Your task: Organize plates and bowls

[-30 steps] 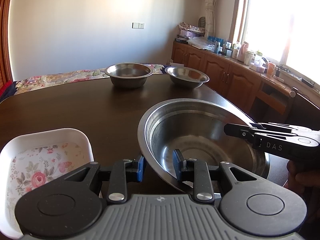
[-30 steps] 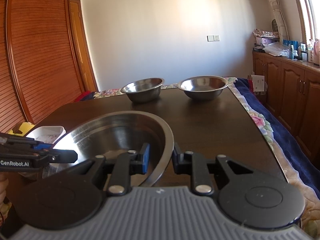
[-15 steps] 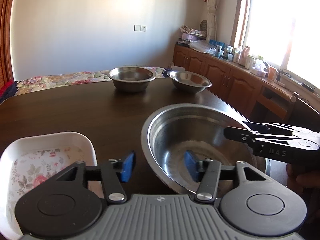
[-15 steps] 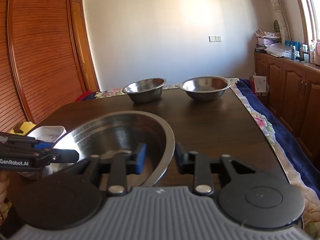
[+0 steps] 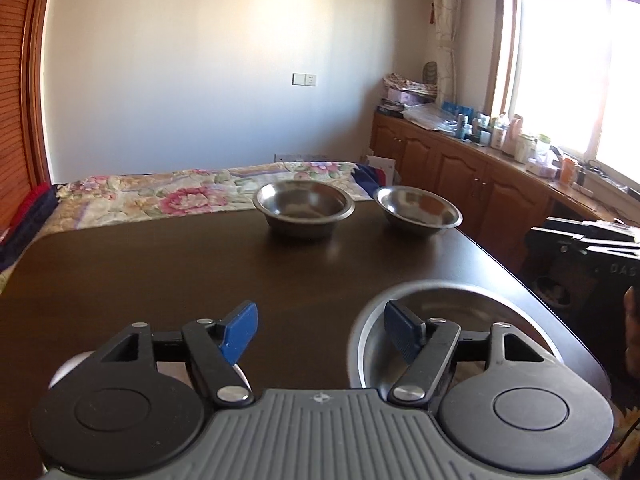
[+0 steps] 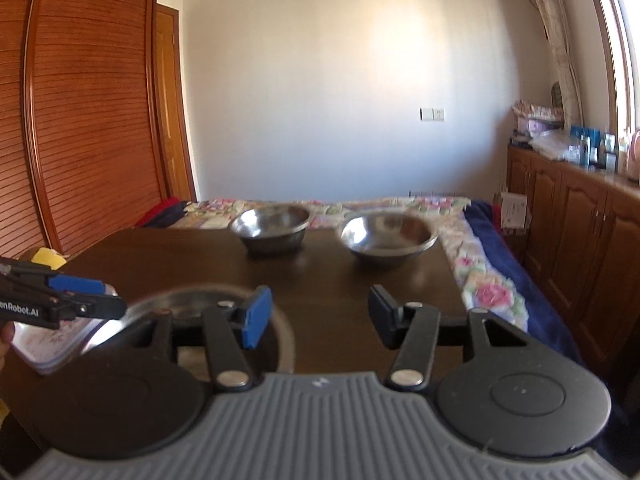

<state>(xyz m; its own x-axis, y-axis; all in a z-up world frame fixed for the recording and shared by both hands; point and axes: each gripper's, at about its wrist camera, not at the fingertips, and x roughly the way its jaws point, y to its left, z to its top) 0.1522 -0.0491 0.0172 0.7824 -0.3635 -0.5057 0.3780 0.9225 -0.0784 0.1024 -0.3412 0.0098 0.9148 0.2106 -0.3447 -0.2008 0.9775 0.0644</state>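
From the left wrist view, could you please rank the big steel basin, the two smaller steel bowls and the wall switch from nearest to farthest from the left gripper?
1. Big steel basin: just beneath the left gripper, whose jaws are opening, on the right.
2. Left steel bowl and right steel bowl: far table edge, too close to rank.
3. Wall switch: back wall.
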